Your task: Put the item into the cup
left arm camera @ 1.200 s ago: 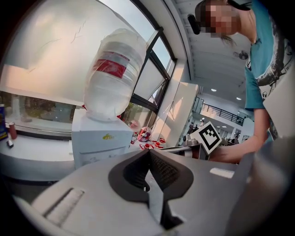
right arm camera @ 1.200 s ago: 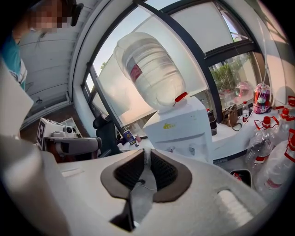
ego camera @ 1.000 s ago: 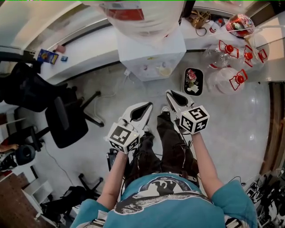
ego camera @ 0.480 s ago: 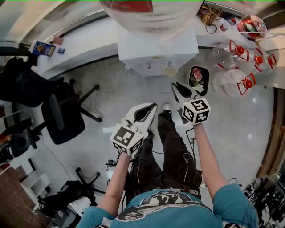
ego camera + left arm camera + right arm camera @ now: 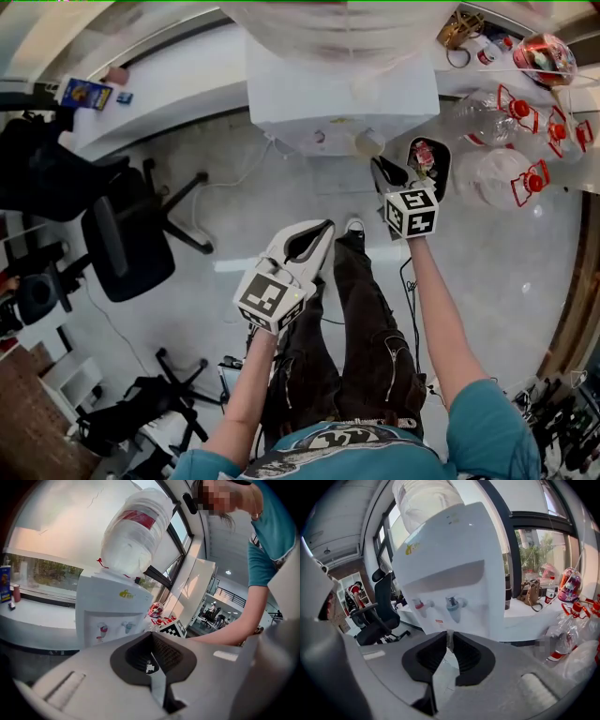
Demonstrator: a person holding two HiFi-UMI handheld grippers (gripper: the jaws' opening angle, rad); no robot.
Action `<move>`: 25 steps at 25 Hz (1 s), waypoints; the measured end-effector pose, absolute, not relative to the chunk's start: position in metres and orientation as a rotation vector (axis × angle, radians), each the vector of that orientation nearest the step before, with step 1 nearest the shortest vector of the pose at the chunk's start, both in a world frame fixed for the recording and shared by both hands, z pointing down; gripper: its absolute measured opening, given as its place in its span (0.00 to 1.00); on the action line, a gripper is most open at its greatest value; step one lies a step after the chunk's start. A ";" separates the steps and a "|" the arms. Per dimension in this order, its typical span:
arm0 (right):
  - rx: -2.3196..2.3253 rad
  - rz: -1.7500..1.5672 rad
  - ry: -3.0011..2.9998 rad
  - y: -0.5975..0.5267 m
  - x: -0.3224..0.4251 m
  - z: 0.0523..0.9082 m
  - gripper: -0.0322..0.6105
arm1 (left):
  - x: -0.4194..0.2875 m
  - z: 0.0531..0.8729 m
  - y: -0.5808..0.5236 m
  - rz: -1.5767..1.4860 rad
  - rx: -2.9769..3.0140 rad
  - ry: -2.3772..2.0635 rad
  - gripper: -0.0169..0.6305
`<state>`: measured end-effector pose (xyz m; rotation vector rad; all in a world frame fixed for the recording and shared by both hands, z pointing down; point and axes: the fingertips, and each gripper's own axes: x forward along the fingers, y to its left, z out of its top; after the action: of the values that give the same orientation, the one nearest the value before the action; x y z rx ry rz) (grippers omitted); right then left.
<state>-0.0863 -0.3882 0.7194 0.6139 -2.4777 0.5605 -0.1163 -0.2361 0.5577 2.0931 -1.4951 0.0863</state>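
Water dispenser (image 5: pixel 454 564) stands beyond right gripper (image 5: pixel 449 637) pinching a thin grey item (image 5: pixel 450 641).

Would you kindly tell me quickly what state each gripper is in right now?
Left gripper: closed, nothing visible between the jaws.
Right gripper: closed on a thin pale strip; what it is cannot be told.

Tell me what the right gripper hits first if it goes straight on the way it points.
Most likely the front of the water dispenser, at or just below the blue tap. The right gripper points straight at it with nothing showing between; the depth is hard to judge.
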 end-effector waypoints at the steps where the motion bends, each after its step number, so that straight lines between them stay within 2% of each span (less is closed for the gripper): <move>1: 0.615 0.546 -2.466 -0.392 -0.088 0.726 0.12 | -0.116 0.558 -0.235 0.084 2.091 -1.494 0.04; 19: 0.599 0.407 -2.357 -0.427 -0.110 0.789 0.13 | -0.116 0.577 -0.216 0.121 2.057 -1.461 0.04; 25: 0.563 0.436 -2.333 -0.425 -0.111 0.798 0.23 | -0.114 0.581 -0.212 0.134 2.053 -1.445 0.04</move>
<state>-0.1113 -0.4251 0.7976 0.5632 -2.3326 0.4356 -0.1142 -0.2122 0.5806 2.0531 -1.4447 0.1340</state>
